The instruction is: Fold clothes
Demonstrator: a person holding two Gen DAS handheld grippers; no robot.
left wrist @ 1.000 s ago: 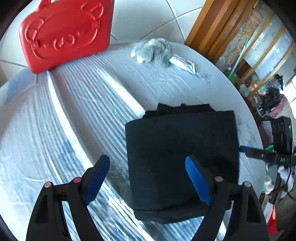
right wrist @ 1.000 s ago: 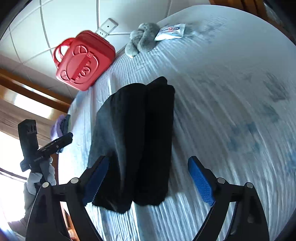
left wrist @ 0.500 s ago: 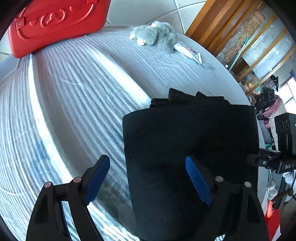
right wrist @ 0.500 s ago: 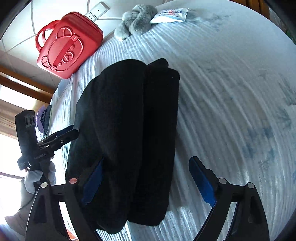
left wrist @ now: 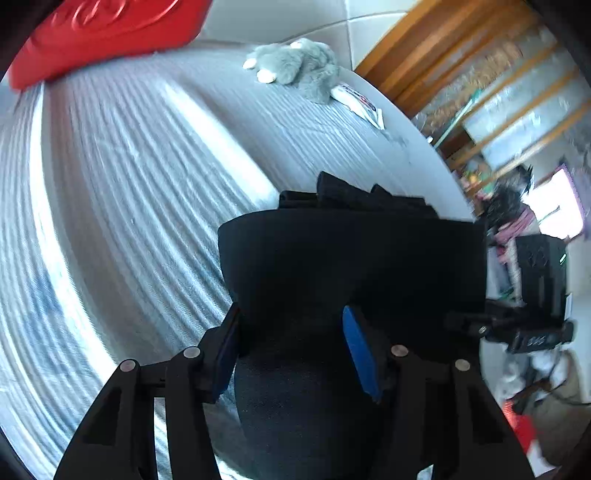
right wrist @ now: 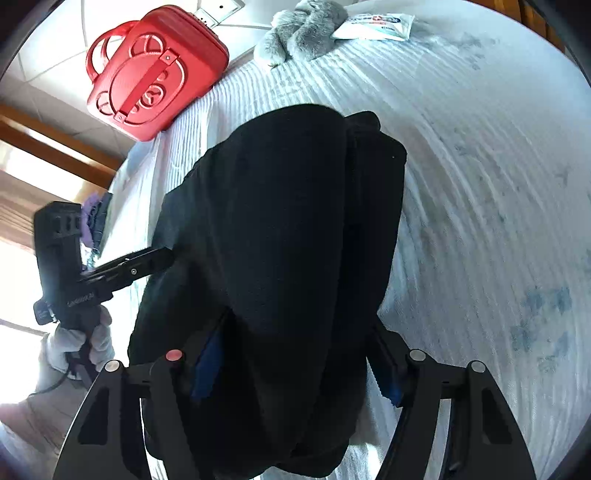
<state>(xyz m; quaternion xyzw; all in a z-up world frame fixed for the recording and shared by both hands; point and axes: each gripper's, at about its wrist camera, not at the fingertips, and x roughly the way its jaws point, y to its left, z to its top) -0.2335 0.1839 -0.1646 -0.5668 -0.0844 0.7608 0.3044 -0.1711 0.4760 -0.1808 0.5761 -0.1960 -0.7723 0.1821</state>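
Black fabric fills the middle of both wrist views: the garment (right wrist: 280,236) lies on the pale striped bedspread (left wrist: 122,206), already gathered into a thick, compact bundle with several layers stacked and a rounded fold running along its length. The left gripper (left wrist: 291,343) has its blue pads closed in on one end of the bundle, cloth bunched between them, so it looks to be pinching the garment. The right gripper (right wrist: 295,365) grips another edge the same way, its pads pressed into the dark cloth on either side. Judging from the layered shape, most of the folding appears done; what seems left is a last fold or a tidy-up, then setting the bundle down flat and letting go. Whether any part of the bundle is lifted off the bed cannot be told, since the black cloth hides its underside. Near the far edge of the bed, well apart from the garment, sit a red case (right wrist: 155,74), a grey plush toy (left wrist: 299,66) and a small white packet (right wrist: 373,26).
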